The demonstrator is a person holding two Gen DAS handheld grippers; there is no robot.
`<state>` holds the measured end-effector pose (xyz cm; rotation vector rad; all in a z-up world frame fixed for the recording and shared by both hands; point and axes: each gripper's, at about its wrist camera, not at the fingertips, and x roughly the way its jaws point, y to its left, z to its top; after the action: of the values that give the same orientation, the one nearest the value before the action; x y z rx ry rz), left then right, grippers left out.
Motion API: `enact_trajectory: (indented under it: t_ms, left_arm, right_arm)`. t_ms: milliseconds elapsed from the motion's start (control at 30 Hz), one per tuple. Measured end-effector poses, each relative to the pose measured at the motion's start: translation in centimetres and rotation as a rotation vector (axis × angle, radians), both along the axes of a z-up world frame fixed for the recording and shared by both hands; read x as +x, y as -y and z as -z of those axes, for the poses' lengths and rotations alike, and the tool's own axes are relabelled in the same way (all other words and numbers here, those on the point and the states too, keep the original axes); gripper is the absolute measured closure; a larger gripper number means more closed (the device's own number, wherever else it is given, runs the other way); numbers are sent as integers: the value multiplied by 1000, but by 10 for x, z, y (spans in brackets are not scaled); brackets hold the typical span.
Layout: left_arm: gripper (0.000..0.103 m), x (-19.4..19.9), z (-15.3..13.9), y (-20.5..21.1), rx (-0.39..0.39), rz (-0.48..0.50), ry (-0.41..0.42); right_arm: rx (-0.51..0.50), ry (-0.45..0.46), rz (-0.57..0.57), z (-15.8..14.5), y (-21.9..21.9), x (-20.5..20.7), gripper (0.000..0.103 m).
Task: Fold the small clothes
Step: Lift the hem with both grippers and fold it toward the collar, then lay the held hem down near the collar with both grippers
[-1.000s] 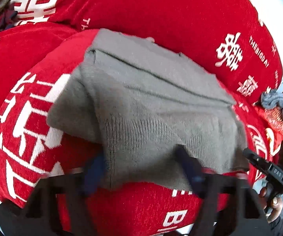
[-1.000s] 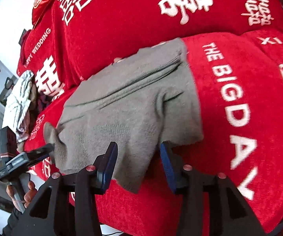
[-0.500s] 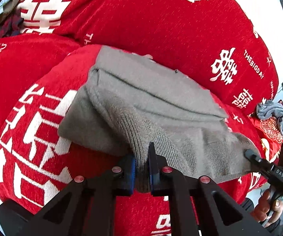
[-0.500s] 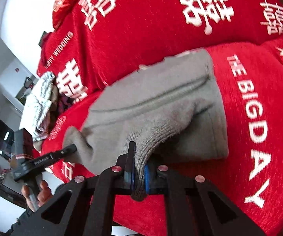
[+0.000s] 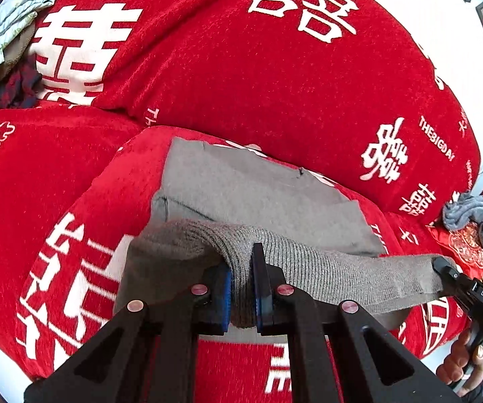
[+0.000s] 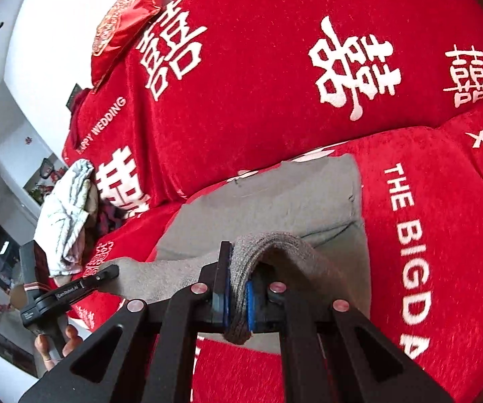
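A grey knitted garment (image 5: pixel 258 194) lies on a red sofa seat (image 5: pixel 56 174); it also shows in the right wrist view (image 6: pixel 291 198). My left gripper (image 5: pixel 241 288) is shut on the ribbed hem at its near left corner and holds it above the seat. My right gripper (image 6: pixel 236 295) is shut on the hem at the near right corner, also raised. The hem hangs stretched between the two grippers. The far half of the garment lies flat on the seat. Each gripper appears in the other's view: the right (image 5: pixel 443 268) and the left (image 6: pixel 110 272).
The red sofa backrest (image 5: pixel 241 67) with white lettering rises behind the garment. A pale crumpled cloth (image 6: pixel 66 215) and a dark plaid item lie at the sofa's left end. A grey cloth (image 5: pixel 476 215) lies on a red cushion at the right end.
Both grippers went from open around the near hem to shut on it. They then lifted the hem off the seat and carried it toward the backrest.
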<state>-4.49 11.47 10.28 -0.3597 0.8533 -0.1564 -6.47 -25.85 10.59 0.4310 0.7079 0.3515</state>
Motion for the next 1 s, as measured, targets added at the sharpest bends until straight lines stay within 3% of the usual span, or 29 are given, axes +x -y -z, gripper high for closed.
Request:
enact_trajectory:
  t_ms: [200,533,1000]
  left_arm:
    - [91,24,-6,17,82,-10,-5]
    - [91,51,-17,20,85,-21,-8]
    - [92,85,-9,33,168,-32,-32]
  right_arm:
    - [-36,-28,44,2,0,20,96]
    - [-73,-46,58,-8,-2,51,96]
    - [-136,-78,71,-4,-8,89,96]
